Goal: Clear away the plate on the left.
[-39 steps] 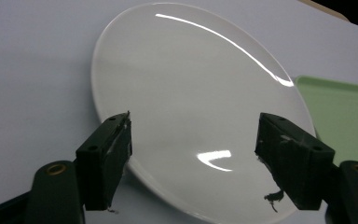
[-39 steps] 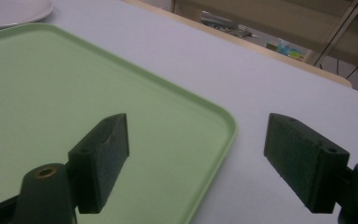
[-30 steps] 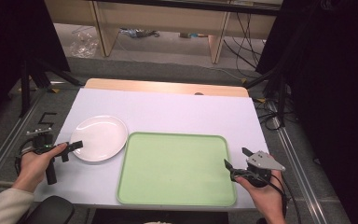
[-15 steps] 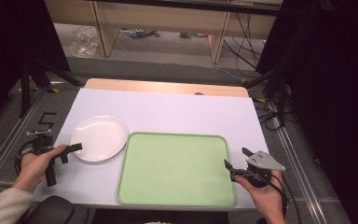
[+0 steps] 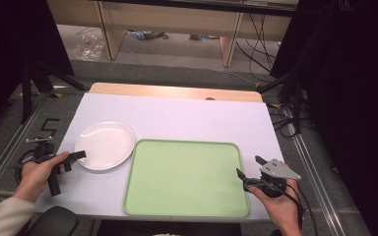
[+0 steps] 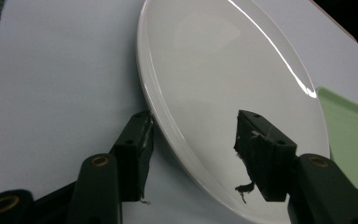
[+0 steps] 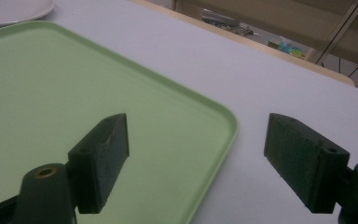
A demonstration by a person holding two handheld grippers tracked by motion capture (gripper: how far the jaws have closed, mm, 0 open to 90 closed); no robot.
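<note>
A white plate [image 5: 106,145] lies at the table's left, touching the left edge of a bare green tray [image 5: 184,177]. My left gripper [image 5: 74,161] is open at the plate's near-left rim. In the left gripper view the gripper [image 6: 193,154] straddles that rim, one jaw on the table outside it and the other over the plate [image 6: 228,70]. My right gripper [image 5: 248,165] is open at the tray's right edge. In the right gripper view the gripper [image 7: 200,158] has one jaw over the tray [image 7: 51,93] and one over the table, holding nothing.
The white table top [image 5: 187,118] ends in a wooden strip [image 5: 177,92] at the back. Black stands and cables [image 5: 280,113] sit on the floor to the right, a dark frame [image 5: 29,93] to the left. The plate's edge [image 7: 14,9] shows at the right gripper view's top left.
My left gripper has slid a little to the right, bringing its jaws around the plate's rim. The right gripper, plate and tray have stayed put.
</note>
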